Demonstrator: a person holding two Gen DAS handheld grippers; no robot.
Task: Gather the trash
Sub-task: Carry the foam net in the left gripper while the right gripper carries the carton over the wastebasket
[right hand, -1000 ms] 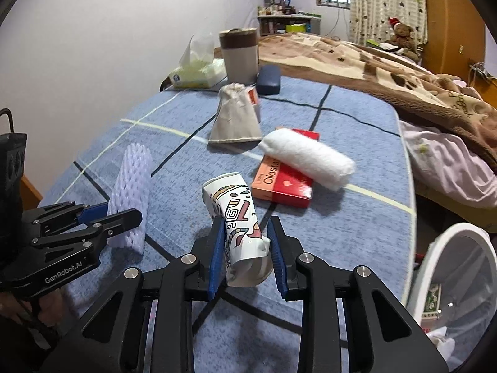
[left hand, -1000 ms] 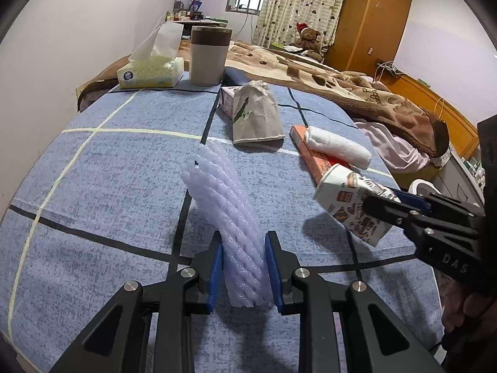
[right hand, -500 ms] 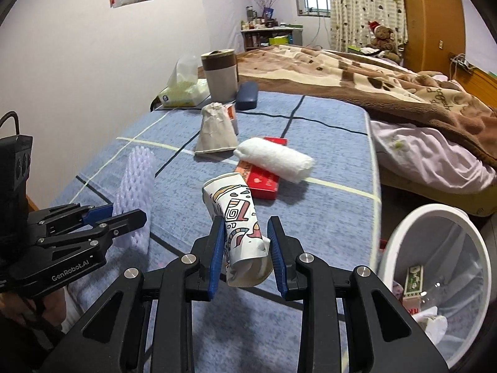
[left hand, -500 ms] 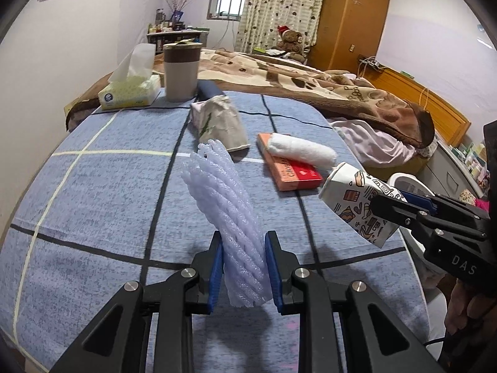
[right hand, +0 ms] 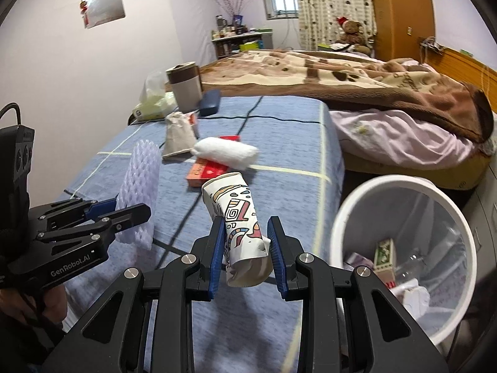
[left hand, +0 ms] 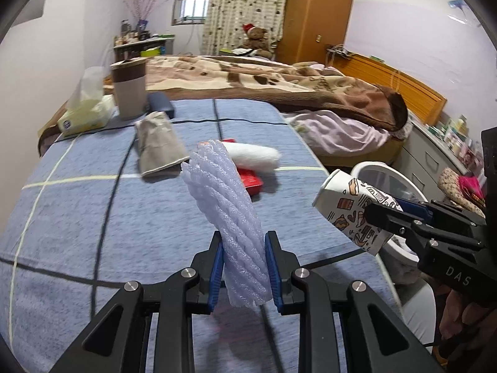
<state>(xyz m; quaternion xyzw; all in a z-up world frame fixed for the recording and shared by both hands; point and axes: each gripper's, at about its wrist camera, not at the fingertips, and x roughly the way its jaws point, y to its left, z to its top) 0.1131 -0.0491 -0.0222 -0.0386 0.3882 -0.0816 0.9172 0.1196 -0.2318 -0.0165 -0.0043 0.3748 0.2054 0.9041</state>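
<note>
The left hand-held gripper point(left hand: 243, 267) is clamped on a foam net point(left hand: 226, 205), the right hand-held gripper point(right hand: 247, 250) on a crushed paper cup point(right hand: 237, 227). The bin point(right hand: 400, 186) sits at three o'clock; releasing early would probably drop both on the floor.

The foam net point(left hand: 231, 217) stood at centre frame above the table point(left hand: 68, 217), with the paper cup point(left hand: 351, 211) at right before the bin point(right hand: 403, 186). Behind the net a rolled towel point(left hand: 254, 155) lay on a flat box point(left hand: 251, 180); the pouch point(left hand: 158, 143), tumbler point(left hand: 129, 90) and tissue pack point(left hand: 84, 118) sat upper left.
</note>
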